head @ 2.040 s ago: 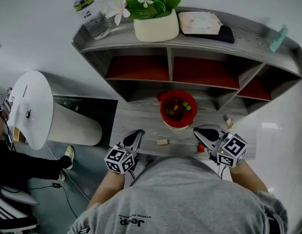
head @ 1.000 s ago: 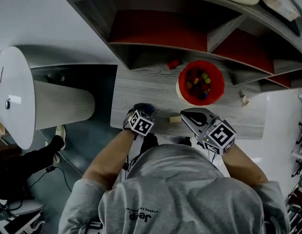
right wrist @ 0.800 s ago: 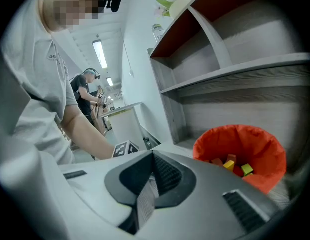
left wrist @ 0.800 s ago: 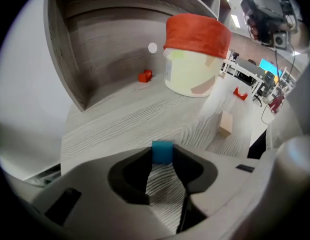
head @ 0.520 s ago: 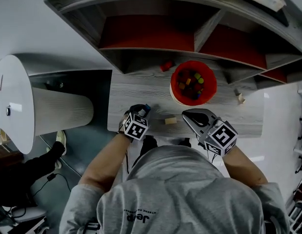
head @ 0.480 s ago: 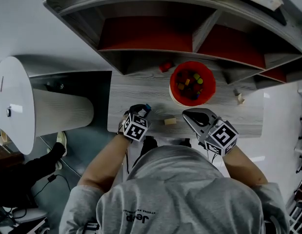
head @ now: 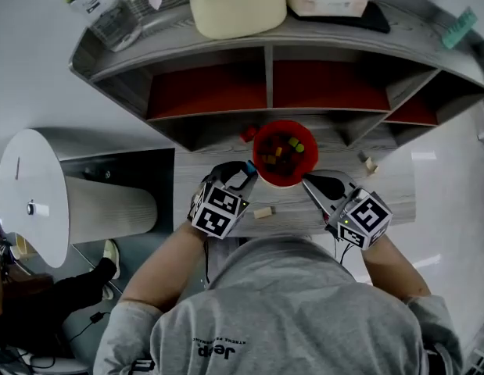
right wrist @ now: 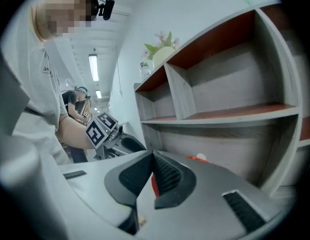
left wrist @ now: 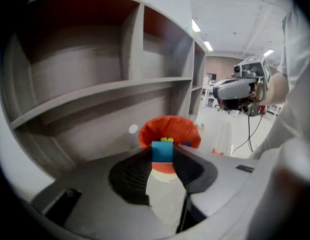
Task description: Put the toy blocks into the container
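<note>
The sweatshirt reads "Jeep". The left gripper, its jaws just closed, clamps a blue block at the red container's near-left rim. The right gripper, jaws together, sits at its near-right. A tan block lies nearer the person.

A round red container stands on the desk, part filled with mixed-coloured blocks. A blue block sits upright, clamped in the left tool beside the container's near left rim. A pale wooden block lies nearer, and a red one lies at the container's far left.
</note>
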A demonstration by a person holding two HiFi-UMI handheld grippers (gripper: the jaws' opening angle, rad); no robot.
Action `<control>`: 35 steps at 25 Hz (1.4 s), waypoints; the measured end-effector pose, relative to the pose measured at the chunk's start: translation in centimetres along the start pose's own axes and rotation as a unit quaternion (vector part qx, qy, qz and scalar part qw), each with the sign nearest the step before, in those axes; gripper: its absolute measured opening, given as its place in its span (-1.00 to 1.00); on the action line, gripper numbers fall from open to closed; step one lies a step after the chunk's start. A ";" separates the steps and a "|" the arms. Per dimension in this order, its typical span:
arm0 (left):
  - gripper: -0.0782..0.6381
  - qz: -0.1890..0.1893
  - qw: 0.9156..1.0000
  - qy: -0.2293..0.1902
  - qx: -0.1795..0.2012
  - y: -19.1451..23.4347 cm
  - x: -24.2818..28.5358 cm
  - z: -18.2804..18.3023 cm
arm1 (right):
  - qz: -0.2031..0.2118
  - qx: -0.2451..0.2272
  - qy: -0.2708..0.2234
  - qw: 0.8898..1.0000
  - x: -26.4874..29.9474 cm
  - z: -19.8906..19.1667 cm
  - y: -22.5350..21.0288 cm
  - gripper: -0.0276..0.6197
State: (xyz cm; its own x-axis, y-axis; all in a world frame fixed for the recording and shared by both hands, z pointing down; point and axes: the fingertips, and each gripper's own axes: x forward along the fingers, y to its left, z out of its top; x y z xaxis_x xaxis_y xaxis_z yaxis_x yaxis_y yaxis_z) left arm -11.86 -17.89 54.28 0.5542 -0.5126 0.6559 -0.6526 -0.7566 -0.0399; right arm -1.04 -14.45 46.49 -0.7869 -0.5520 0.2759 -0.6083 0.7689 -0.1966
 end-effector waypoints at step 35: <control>-0.14 -0.059 0.997 0.020 -0.050 -5.9 2.1 -5.5 | -0.014 0.031 0.017 0.999 -3.8 -3.6 -0.6 -0.85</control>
State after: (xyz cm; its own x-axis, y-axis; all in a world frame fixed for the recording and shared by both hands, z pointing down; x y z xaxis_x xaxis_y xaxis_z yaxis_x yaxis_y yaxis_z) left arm -9.67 -12.27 60.03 0.6111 -0.4043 0.6805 -0.6328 -0.7660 0.1131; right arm 2.68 -11.63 48.95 -0.7658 -0.5614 0.3138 -0.6366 0.7309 -0.2459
